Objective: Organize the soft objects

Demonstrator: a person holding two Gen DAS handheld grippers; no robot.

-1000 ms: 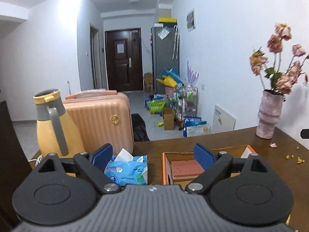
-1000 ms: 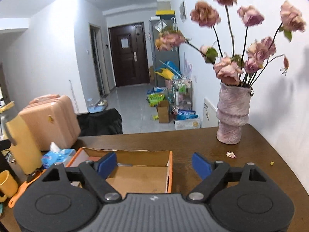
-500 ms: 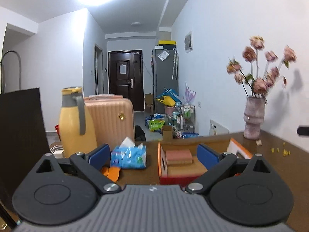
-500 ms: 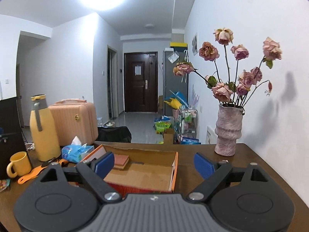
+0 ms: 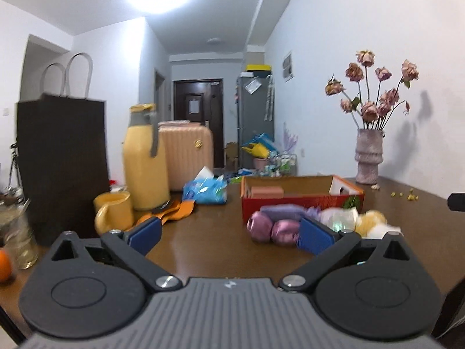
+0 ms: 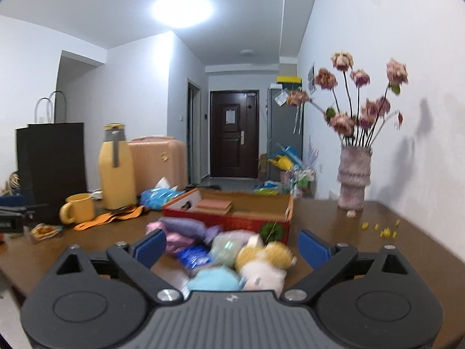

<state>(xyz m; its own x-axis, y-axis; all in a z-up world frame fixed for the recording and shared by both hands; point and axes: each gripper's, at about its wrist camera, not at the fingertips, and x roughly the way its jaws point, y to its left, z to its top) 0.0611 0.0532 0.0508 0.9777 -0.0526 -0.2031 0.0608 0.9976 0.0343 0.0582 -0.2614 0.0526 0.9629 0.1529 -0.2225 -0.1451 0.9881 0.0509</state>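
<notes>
Hovering low over the brown table point(image 5: 209, 250), the left gripper point(image 5: 229, 234) has its blue-padded jaws spread wide with nothing between them; the right gripper point(image 6: 232, 245) is likewise spread wide and empty. The soft objects point(image 6: 232, 250) lie heaped on the tabletop just in front of the red cardboard box point(image 6: 232, 218), at about twelve o'clock from the right gripper and about one o'clock from the left. In the right wrist view, blurred, the heap shows a lilac pillow-shaped piece point(image 6: 186, 226), a blue packet point(image 6: 196, 254), a pale green ball point(image 6: 228, 247), a yellow-and-white plush point(image 6: 263, 264) and a light blue plush point(image 6: 215, 280) nearest the camera. In the left wrist view two shiny purple balls point(image 5: 273, 228) sit at the heap's left end, touching each other. Inside the box rests a pink block point(image 5: 266, 192). At ten o'clock stand a yellow mug point(image 5: 114, 213), a yellow jug point(image 5: 145, 157) and a black paper bag point(image 5: 62, 160); a blue tissue pack point(image 5: 206, 190) lies left of the box. At two o'clock a vase of dried roses point(image 5: 367, 157) stands against the wall.
</notes>
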